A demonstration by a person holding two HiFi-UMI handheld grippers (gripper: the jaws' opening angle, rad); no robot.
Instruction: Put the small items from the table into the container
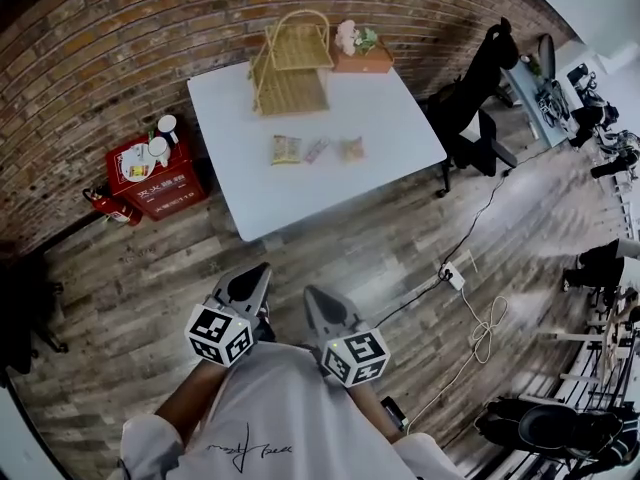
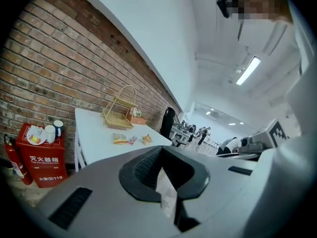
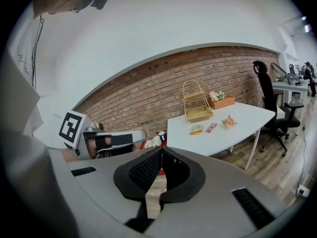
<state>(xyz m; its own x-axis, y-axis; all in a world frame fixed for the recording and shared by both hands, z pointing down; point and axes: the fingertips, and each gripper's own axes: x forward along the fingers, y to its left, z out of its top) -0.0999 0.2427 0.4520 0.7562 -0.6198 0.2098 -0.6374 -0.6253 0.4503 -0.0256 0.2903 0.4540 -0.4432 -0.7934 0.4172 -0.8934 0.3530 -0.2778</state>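
Packets (image 1: 316, 150), three, lie near one basket (image 1: 288, 90); left gripper (image 1: 260, 271) and right gripper (image 1: 313, 296) closed, empty.

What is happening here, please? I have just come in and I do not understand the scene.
A person stands on the wooden floor, apart from the white table, holding a left gripper and a right gripper. Both grippers are shut and empty. On the table three small snack packets lie in a row, and a wire basket stands behind them near the brick wall. No packet is in the basket yet, so the tidying has not begun.
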